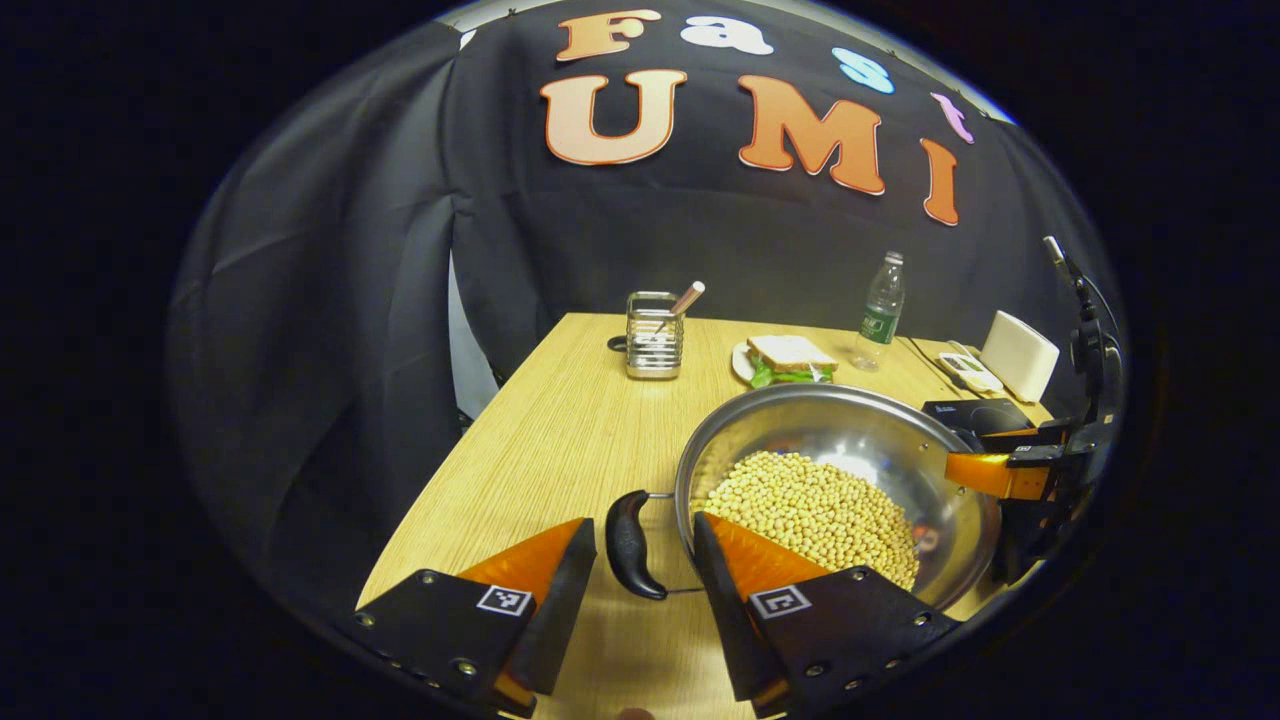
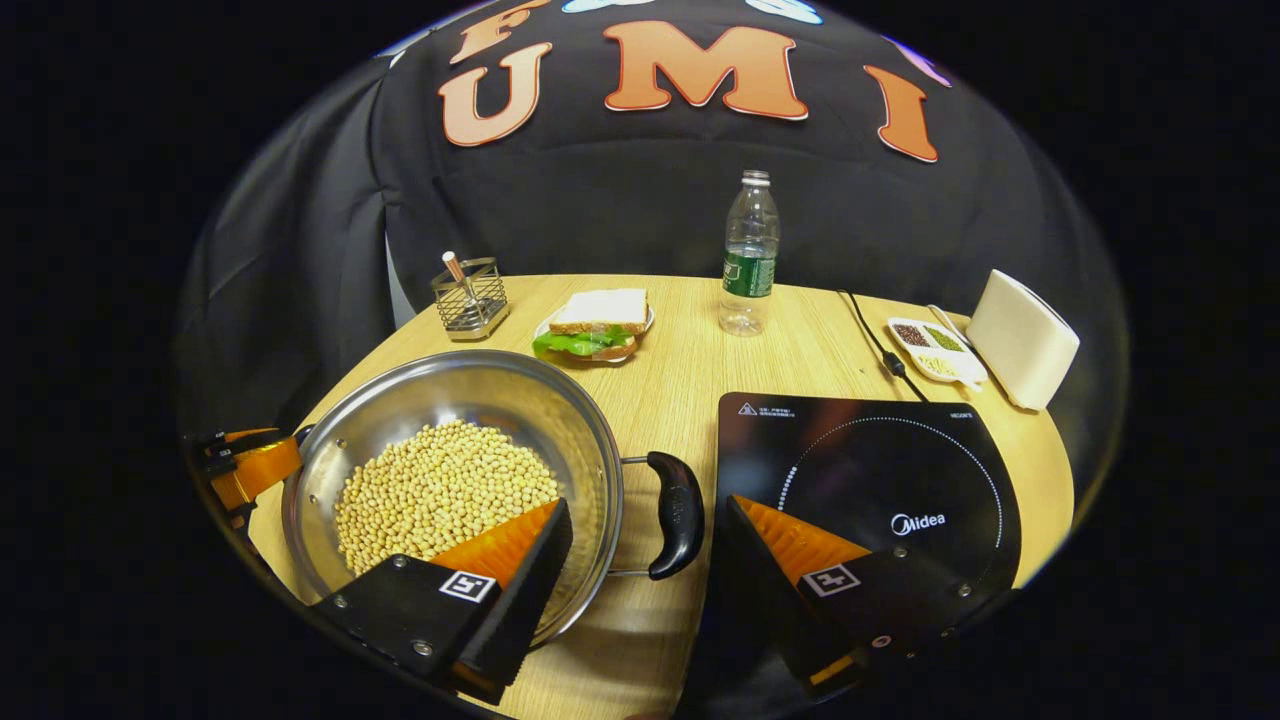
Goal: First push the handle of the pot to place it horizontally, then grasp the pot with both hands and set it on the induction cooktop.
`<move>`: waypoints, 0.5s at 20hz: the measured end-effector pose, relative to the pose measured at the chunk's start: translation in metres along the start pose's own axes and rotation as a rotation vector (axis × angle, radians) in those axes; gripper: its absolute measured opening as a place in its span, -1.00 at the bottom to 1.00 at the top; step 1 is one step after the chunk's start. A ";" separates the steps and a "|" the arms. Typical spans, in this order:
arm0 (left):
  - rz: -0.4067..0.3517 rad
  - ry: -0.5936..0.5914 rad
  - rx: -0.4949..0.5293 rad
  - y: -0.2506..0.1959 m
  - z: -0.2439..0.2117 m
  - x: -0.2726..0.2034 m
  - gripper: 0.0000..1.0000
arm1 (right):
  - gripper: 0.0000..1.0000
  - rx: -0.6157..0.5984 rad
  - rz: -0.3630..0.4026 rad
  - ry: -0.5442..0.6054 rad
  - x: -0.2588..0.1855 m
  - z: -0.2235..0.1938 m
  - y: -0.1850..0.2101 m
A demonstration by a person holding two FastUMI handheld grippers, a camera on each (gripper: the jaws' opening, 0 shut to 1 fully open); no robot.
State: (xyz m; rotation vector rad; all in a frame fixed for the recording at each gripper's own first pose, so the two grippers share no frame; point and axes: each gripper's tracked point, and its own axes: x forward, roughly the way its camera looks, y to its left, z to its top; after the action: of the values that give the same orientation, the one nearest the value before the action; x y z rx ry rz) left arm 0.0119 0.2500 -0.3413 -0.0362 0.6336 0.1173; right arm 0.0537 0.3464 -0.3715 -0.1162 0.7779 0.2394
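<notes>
A steel pot [image 1: 830, 398] part-filled with soybeans [image 1: 812, 512] stands on the wooden table. One black side handle [image 1: 634, 545] lies between the fingers of my left gripper [image 1: 643, 525], which is open and straddles it without pressing. In the right gripper view the pot [image 2: 455, 363] is on the left and its other black handle [image 2: 678, 515] sits inside my open right gripper [image 2: 648, 505]. The black induction cooktop [image 2: 880, 470] lies flat just right of that handle, under my right finger. The other gripper [image 1: 1000, 475] shows at the pot's far rim, as does its counterpart [image 2: 245, 465].
At the back of the table stand a wire utensil holder [image 2: 470, 295], a sandwich on a plate [image 2: 597, 325] and a water bottle [image 2: 748, 255]. A white box [image 2: 1022, 340], a small tray of grains [image 2: 930, 350] and the cooktop's cord [image 2: 870, 335] lie at the right.
</notes>
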 end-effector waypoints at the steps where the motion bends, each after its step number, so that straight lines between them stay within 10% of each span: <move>1: -0.017 0.007 -0.010 -0.005 -0.001 0.002 0.30 | 0.92 -0.002 0.002 0.003 0.001 -0.001 0.001; 6: -0.047 0.051 -0.040 -0.008 -0.014 0.013 0.32 | 0.87 -0.017 -0.006 -0.007 0.007 0.001 0.000; 10: -0.037 0.063 -0.080 -0.005 -0.019 0.015 0.24 | 0.29 -0.050 0.004 -0.029 0.010 0.002 -0.002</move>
State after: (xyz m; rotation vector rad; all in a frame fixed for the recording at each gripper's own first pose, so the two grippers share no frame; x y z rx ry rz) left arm 0.0136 0.2449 -0.3655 -0.1298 0.6910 0.1057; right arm 0.0625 0.3467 -0.3770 -0.1581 0.7434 0.2645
